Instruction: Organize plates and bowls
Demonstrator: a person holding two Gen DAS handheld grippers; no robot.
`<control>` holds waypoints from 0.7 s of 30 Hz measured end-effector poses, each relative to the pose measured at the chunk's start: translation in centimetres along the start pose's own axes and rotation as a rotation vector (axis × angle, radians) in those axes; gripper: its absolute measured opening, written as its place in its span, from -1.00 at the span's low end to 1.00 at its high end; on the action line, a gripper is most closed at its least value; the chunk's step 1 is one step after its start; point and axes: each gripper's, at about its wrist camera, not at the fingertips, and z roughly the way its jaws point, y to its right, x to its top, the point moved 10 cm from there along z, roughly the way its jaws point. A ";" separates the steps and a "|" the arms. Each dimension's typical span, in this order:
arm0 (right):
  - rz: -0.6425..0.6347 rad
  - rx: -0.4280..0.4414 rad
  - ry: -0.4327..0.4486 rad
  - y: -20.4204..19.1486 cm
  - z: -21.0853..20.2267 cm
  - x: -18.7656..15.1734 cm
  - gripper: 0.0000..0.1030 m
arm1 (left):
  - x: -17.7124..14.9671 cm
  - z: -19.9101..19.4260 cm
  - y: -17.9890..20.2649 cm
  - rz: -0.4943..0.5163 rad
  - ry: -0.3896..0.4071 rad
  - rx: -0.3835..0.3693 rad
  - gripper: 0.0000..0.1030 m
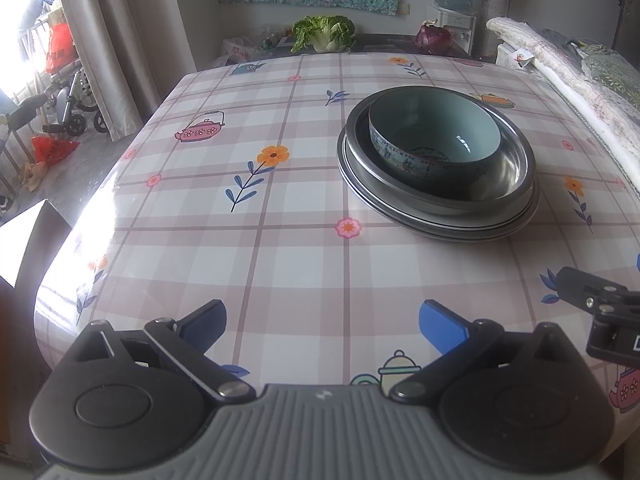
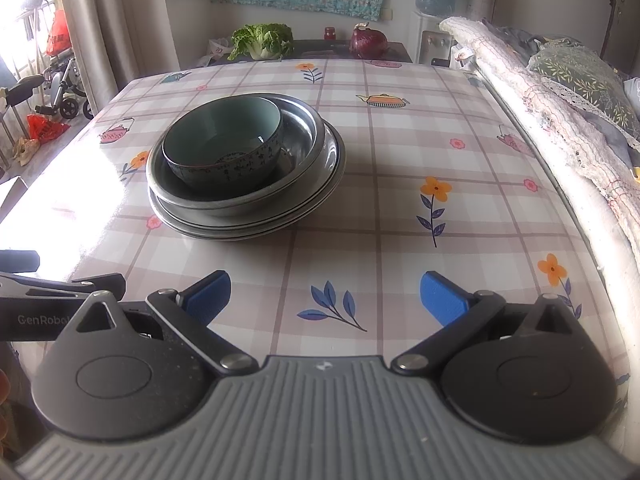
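A grey-green ceramic bowl [image 1: 434, 136] [image 2: 224, 140] with printed writing on its side sits inside a steel bowl [image 1: 516, 168] [image 2: 304, 136]. Both rest on a stack of steel plates [image 1: 440, 224] [image 2: 240, 230] on the checked tablecloth. My left gripper [image 1: 322, 328] hovers open near the table's front edge, well short of the stack and to its left. My right gripper [image 2: 324, 300] is also open and empty, short of the stack and to its right. Part of the right gripper [image 1: 596, 300] shows at the right edge of the left wrist view.
A cabbage [image 1: 324, 32] [image 2: 262, 42] and a red onion [image 1: 434, 40] [image 2: 368, 42] lie on a dark surface behind the table. Folded quilts [image 2: 560, 112] run along the table's right side. A wheelchair [image 1: 68, 108] stands on the floor at the left.
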 end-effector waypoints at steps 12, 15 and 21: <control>0.000 0.000 -0.002 0.0 0.1 -0.1 0.97 | 0.0 0.1 -0.2 -0.005 -0.001 -0.001 1.00; 0.000 0.000 -0.002 0.0 0.1 -0.1 0.97 | 0.0 0.1 -0.2 -0.005 -0.001 0.000 1.00; -0.001 0.001 -0.002 -0.1 0.0 -0.1 0.97 | 0.0 0.0 -0.3 -0.006 0.000 0.000 1.00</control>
